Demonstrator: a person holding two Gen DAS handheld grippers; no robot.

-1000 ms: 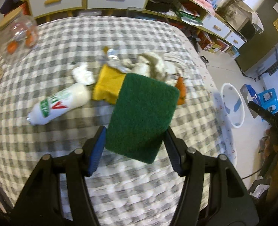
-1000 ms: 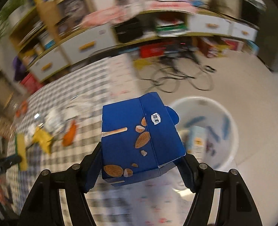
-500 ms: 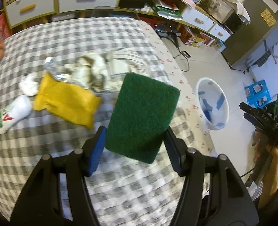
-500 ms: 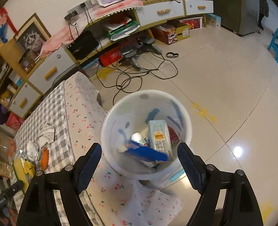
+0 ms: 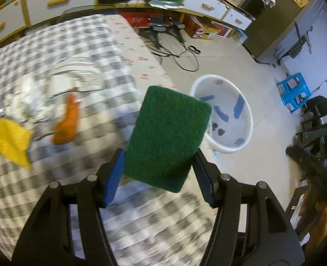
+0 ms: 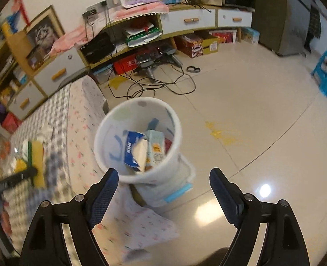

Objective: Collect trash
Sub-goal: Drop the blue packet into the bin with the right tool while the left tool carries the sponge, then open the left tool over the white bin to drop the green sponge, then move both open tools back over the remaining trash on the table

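A green scouring sponge (image 5: 166,135) rides pinched between the pads of the left gripper (image 5: 161,173), its long axis running up and away from the jaws toward the white trash bin (image 5: 245,146) on the floor. In the left wrist view the bin sits beyond and to the right of the sponge's far end, just off the edge of the checked tablecloth (image 5: 97,44); the sponge's upper corner already overlaps the bin's near rim, though whether it is over the opening cannot be told. The move ahead, by the look of it, is a short carry rightward past the table edge.

The right gripper (image 6: 163,190) hangs just beside the bin (image 6: 110,122), jaws spread wide with nothing between them; they have just been opening. It is the nearer hand, but empty. Inside the bin lie a blue carton (image 6: 131,150) and a pale carton (image 6: 155,146).

Left of the bin, on the cloth, an orange scrap (image 5: 67,124), a yellow wrapper (image 5: 7,137) and crumpled white paper (image 5: 24,104) await collection. Nothing stands between sponge and bin; the open right gripper near the rim is the one thing to steer clear of. Cables (image 6: 163,84) trail on the floor behind the bin.
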